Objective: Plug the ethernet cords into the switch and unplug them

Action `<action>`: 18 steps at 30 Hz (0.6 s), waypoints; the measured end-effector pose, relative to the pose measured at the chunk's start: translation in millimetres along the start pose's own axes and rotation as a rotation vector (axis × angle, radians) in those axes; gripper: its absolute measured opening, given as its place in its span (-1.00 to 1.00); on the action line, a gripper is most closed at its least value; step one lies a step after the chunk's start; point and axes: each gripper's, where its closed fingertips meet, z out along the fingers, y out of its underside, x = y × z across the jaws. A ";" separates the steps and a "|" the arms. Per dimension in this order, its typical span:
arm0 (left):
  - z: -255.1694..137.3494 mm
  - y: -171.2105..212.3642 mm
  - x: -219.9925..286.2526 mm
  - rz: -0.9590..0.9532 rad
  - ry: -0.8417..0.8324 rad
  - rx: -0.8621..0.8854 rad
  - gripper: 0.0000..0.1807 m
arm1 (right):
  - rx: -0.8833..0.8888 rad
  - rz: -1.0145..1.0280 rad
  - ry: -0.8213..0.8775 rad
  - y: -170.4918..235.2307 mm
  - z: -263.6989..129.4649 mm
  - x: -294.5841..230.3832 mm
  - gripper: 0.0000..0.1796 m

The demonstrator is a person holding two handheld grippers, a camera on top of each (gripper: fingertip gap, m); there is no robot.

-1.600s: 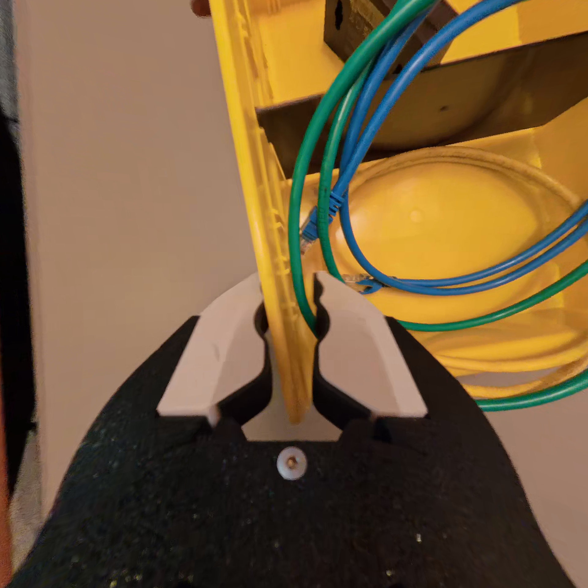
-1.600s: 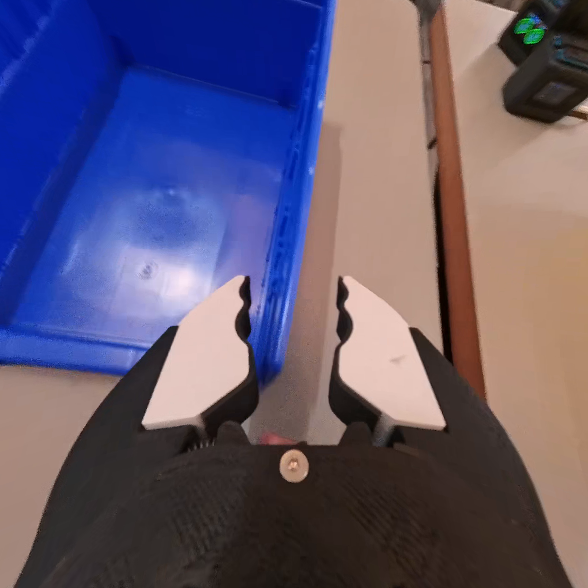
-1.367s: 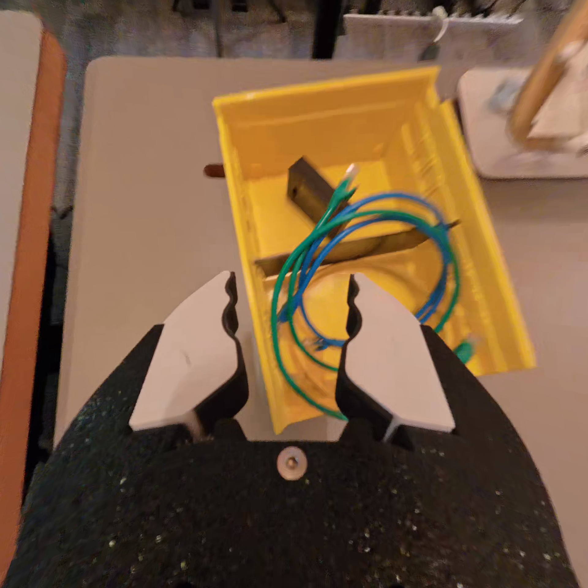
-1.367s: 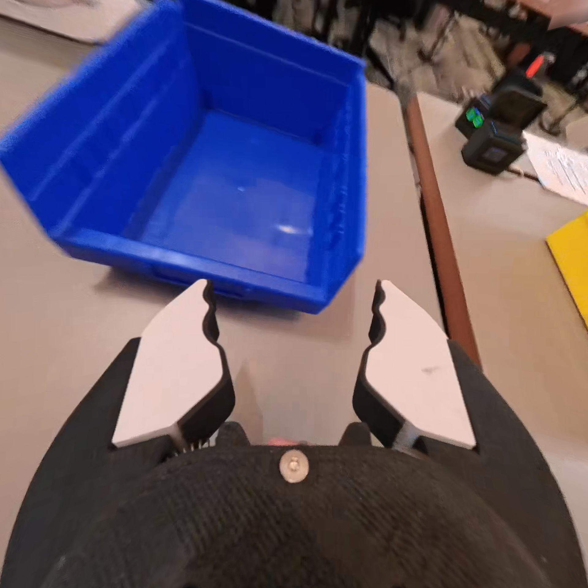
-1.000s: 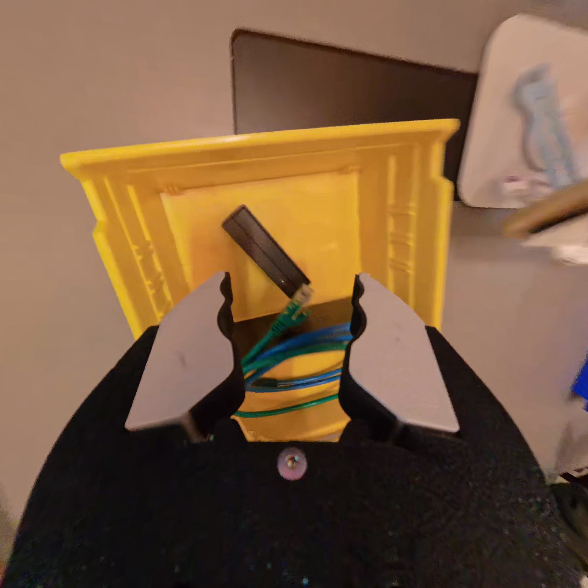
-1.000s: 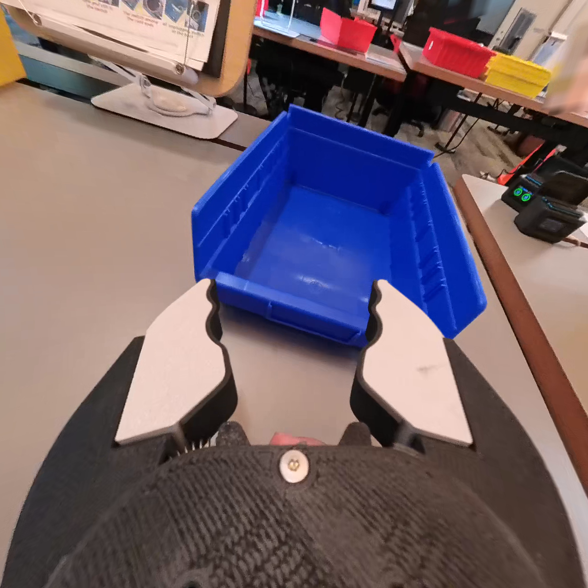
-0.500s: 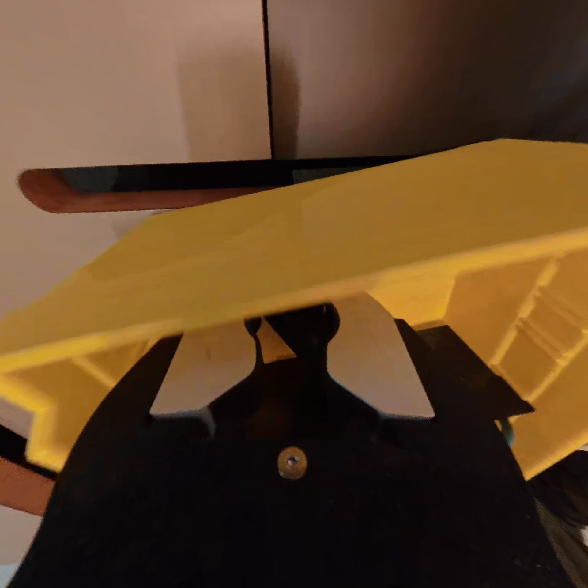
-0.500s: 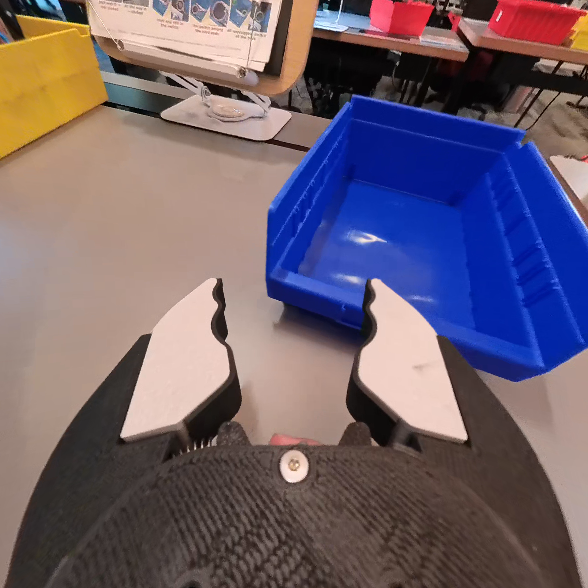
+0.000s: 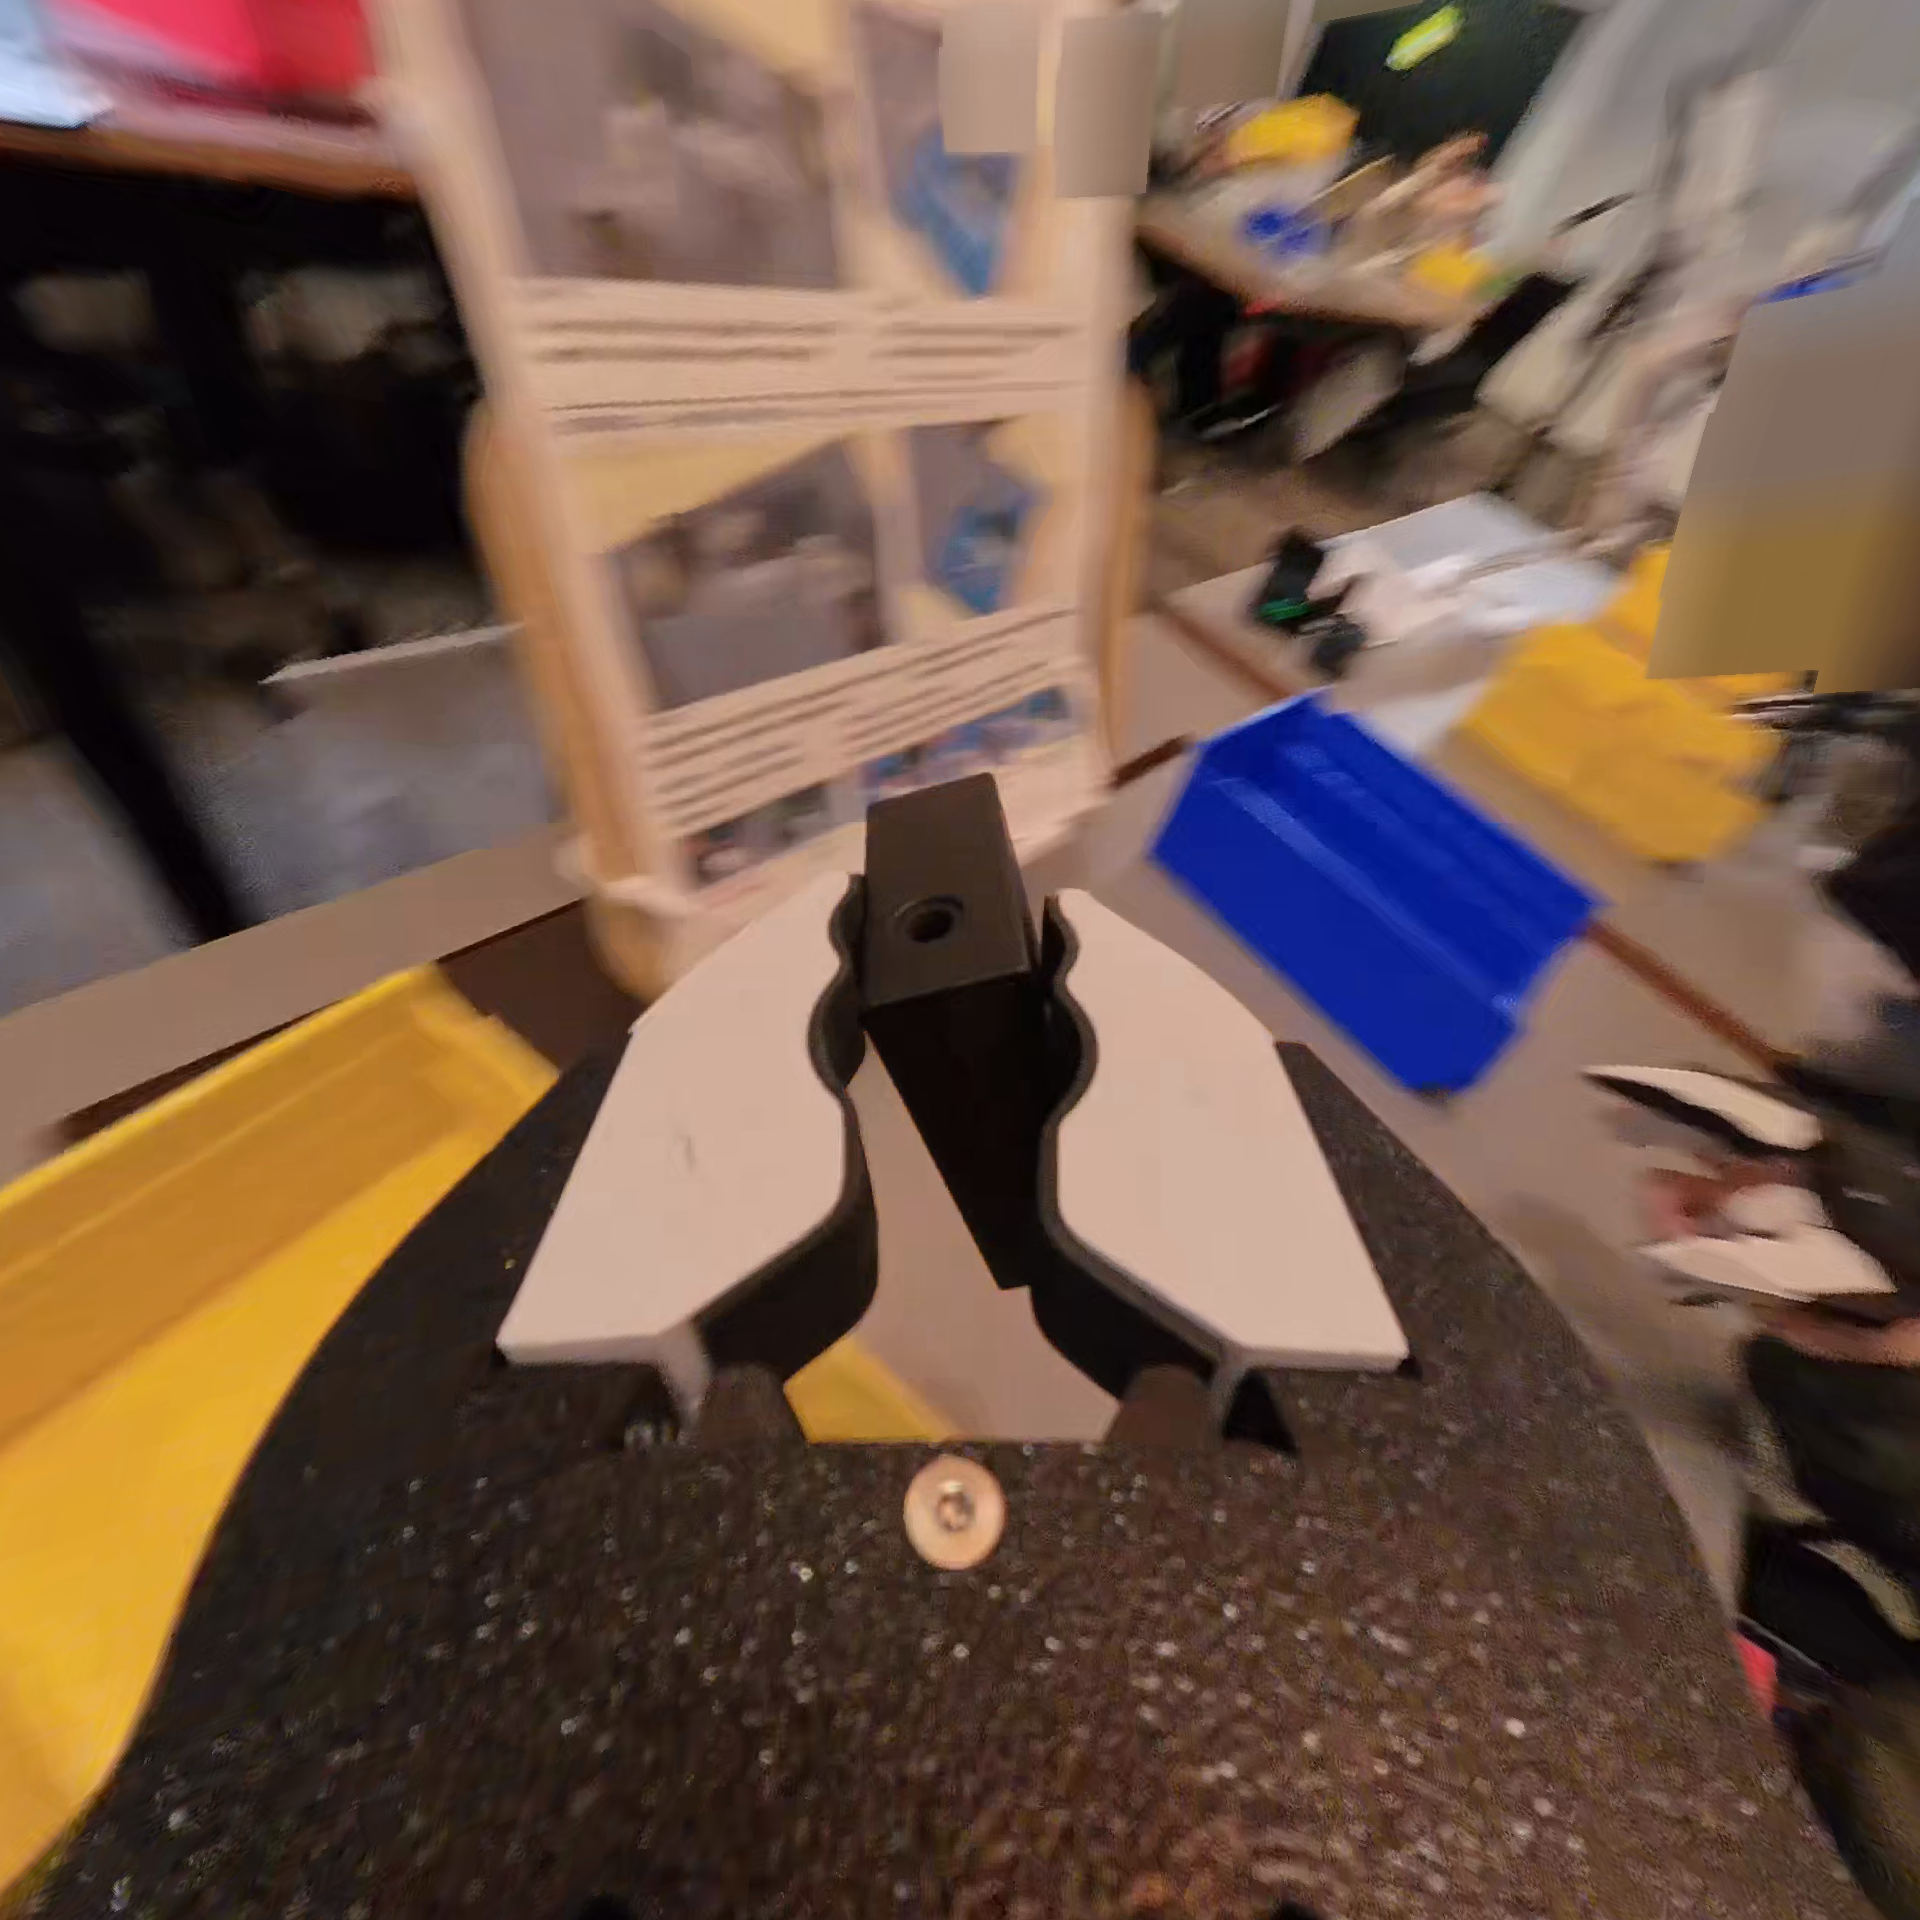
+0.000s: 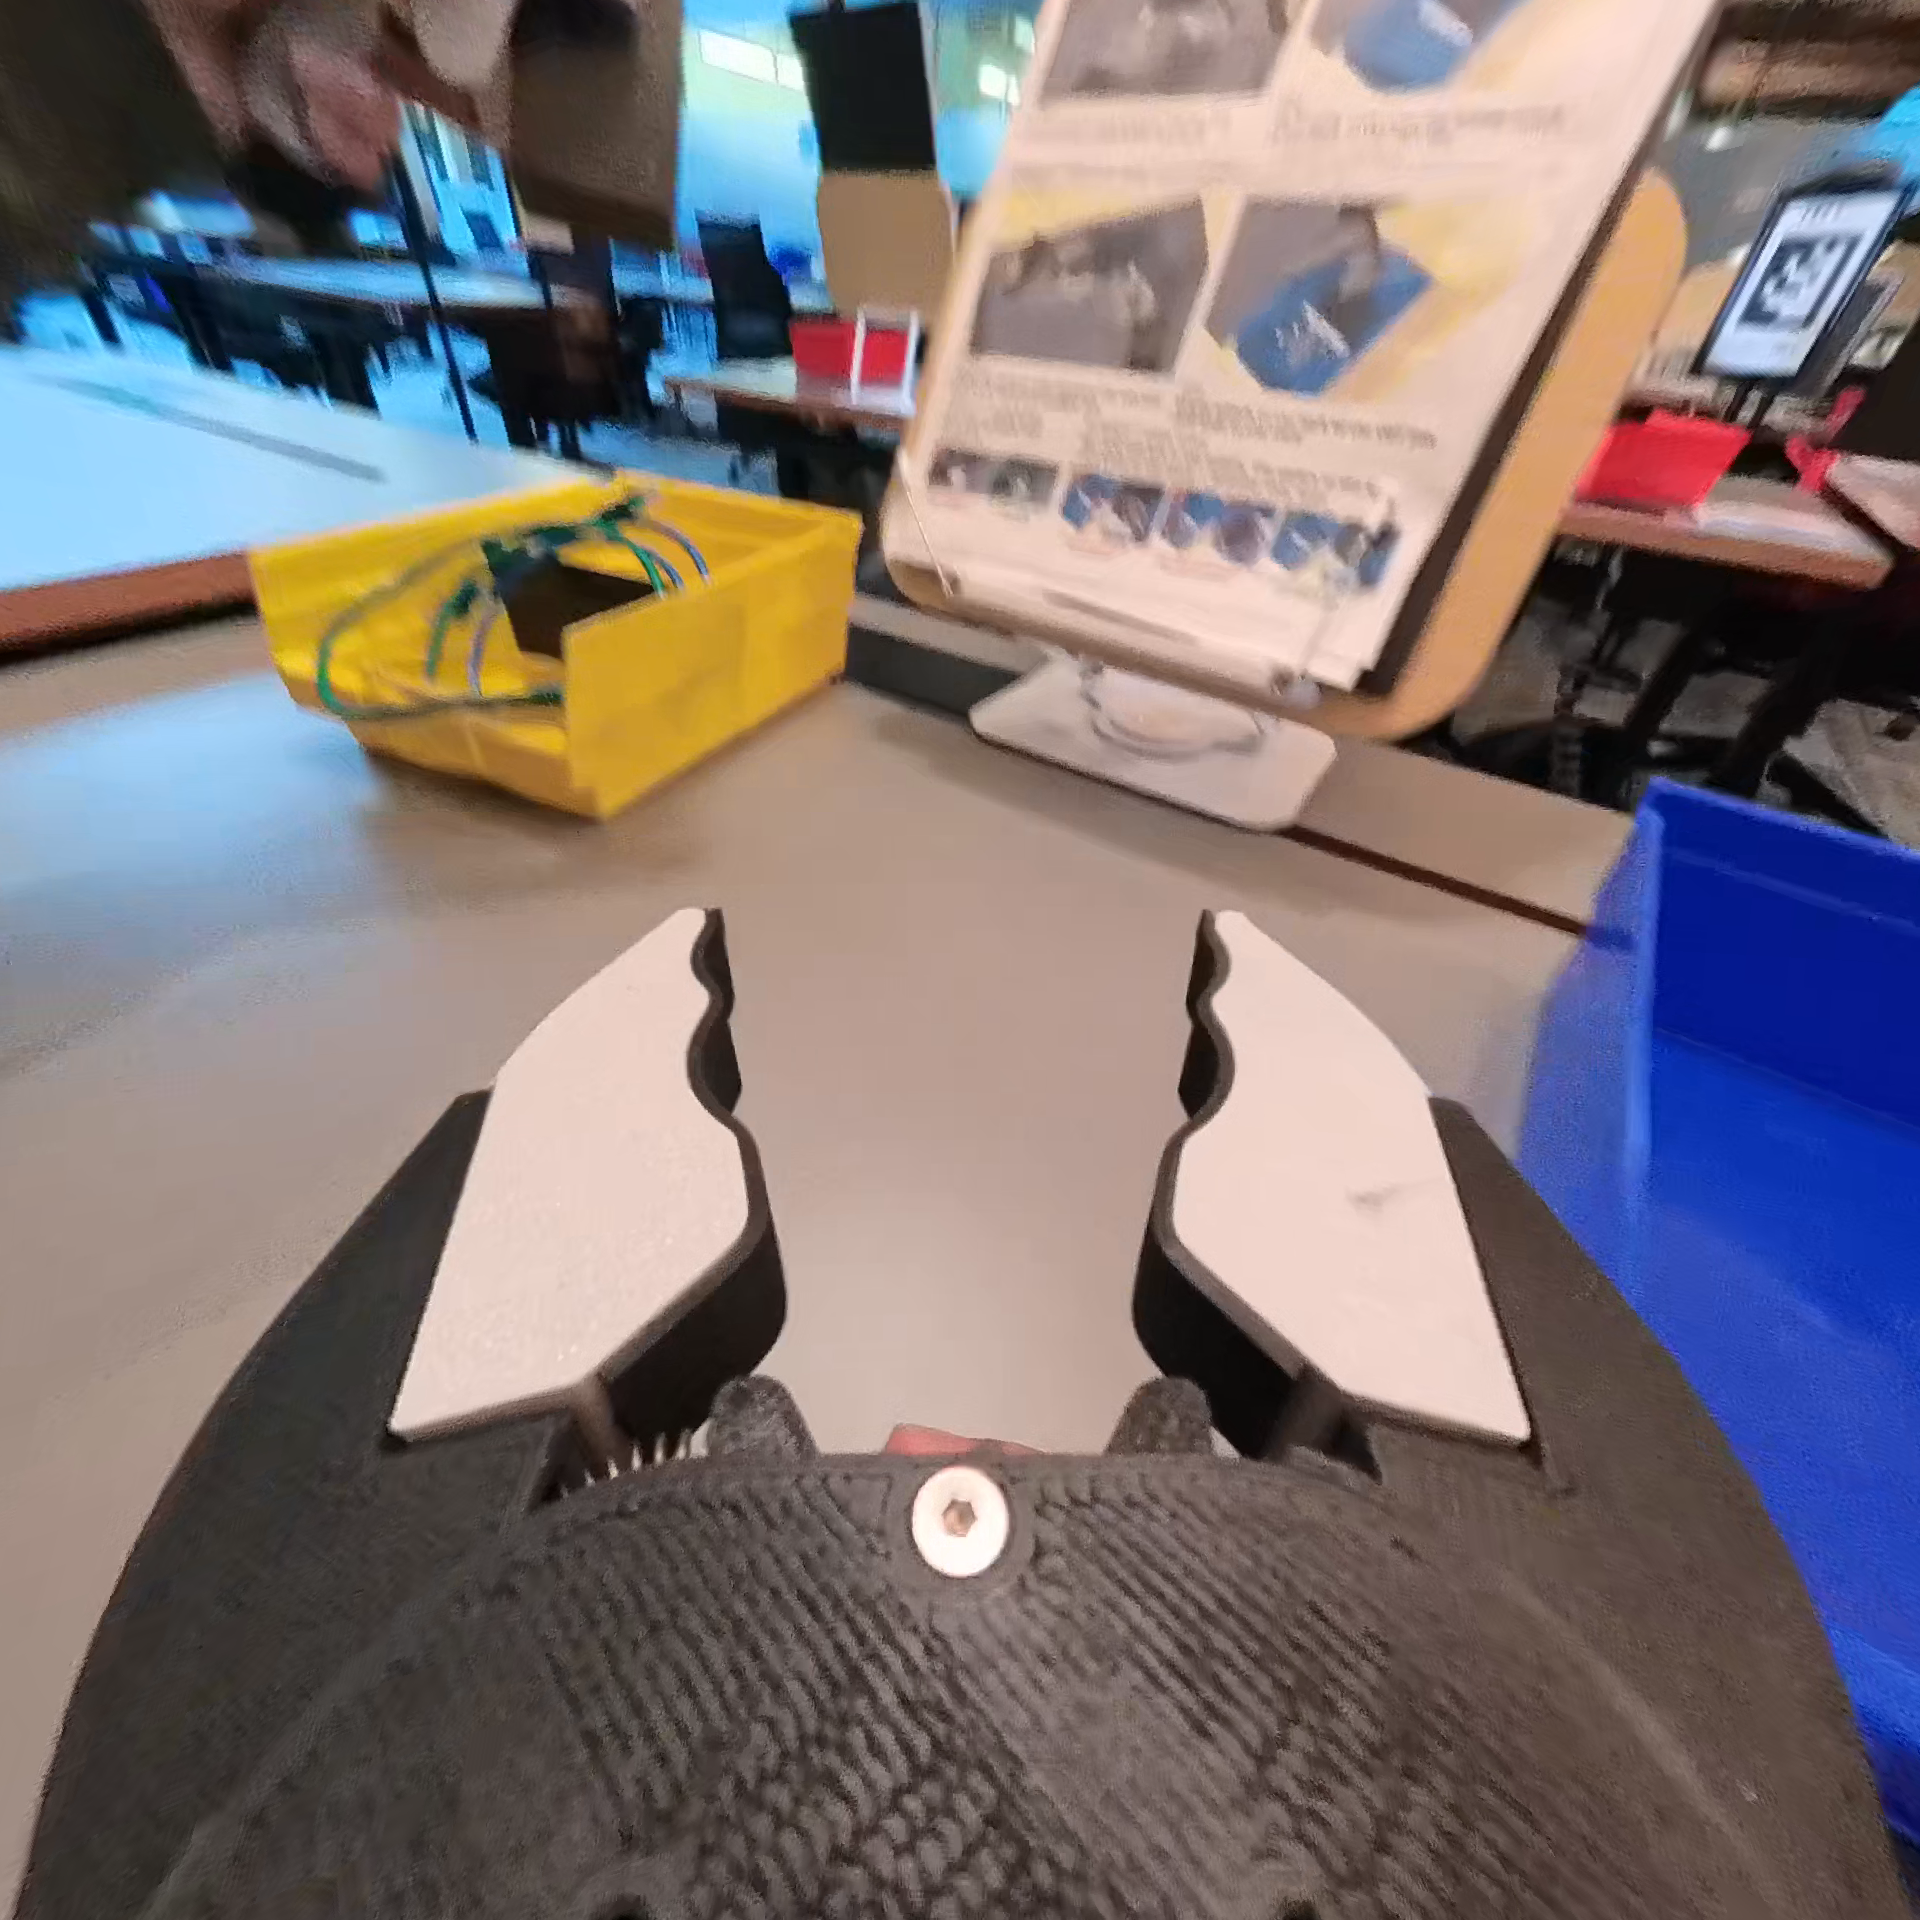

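Above the yellow plastic bin (image 9: 208, 1174), the left gripper (image 9: 951, 914) clamps a small black box-shaped switch (image 9: 951, 935) near one end, clear of the bin. It looks rigid, light and smooth-sided, best gripped across its flat faces. Green and blue ethernet cords (image 10: 447, 644) lie in the bin; right gripper (image 10: 956, 935) gapes empty.

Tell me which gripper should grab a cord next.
Right. The right gripper is open and empty, facing the cords in the yellow bin across the table. The left gripper is shut on the switch, so it likely can't take one.
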 end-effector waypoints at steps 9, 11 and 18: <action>4.2 88.4 180.2 -0.316 0.603 0.446 -0.66 | 0.253 -0.253 0.044 -56.5 72.0 -95.6 0.24; 10.2 112.9 189.7 -0.345 0.677 0.438 -0.66 | 0.298 -0.323 0.003 -60.8 77.5 -106.7 0.27; 30.9 134.8 178.3 -0.439 0.897 0.426 -0.69 | 0.277 -0.611 -0.034 -44.9 94.3 -104.7 -0.14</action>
